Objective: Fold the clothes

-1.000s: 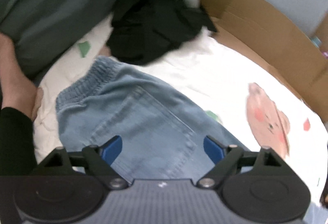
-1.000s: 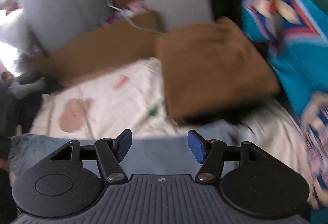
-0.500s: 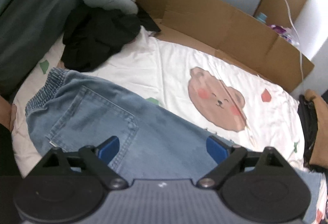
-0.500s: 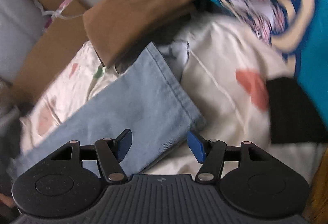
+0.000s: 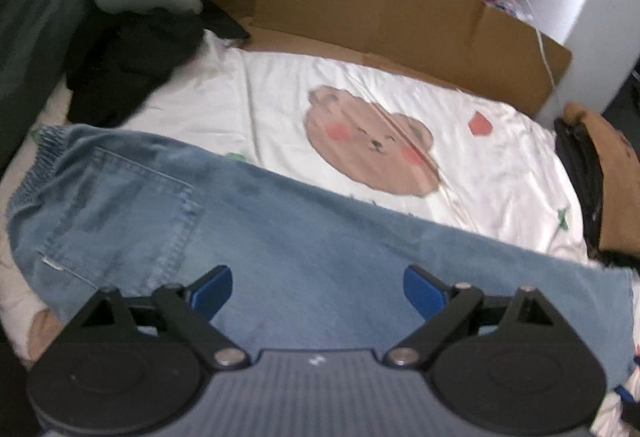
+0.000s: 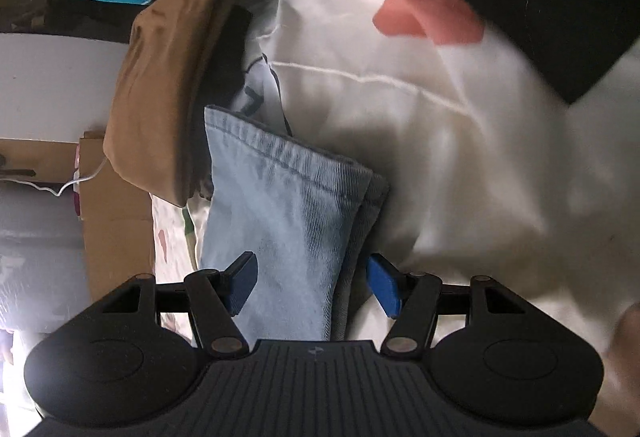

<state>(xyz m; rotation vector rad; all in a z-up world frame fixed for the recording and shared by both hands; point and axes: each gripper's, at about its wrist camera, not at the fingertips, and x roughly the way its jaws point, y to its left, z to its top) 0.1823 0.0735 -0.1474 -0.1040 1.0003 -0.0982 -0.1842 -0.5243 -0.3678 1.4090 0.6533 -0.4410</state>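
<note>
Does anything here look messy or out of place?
Mostly the black garment, dumped in a crumpled heap at the bed's far left corner. The jeans lie fairly flat across the bear sheet. Nothing looks spilled or torn.

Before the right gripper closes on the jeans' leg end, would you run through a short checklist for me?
1. Right gripper open: ok.
2. Leg hem lies between its fingers: ok.
3. Both leg layers stacked at the hem: ok.
4. Jeans spread flat on the bear sheet: ok.
5. Left gripper open above the jeans' middle: ok.
6. Hem free of the brown folded garment: cannot tell, they lie very close.
</note>
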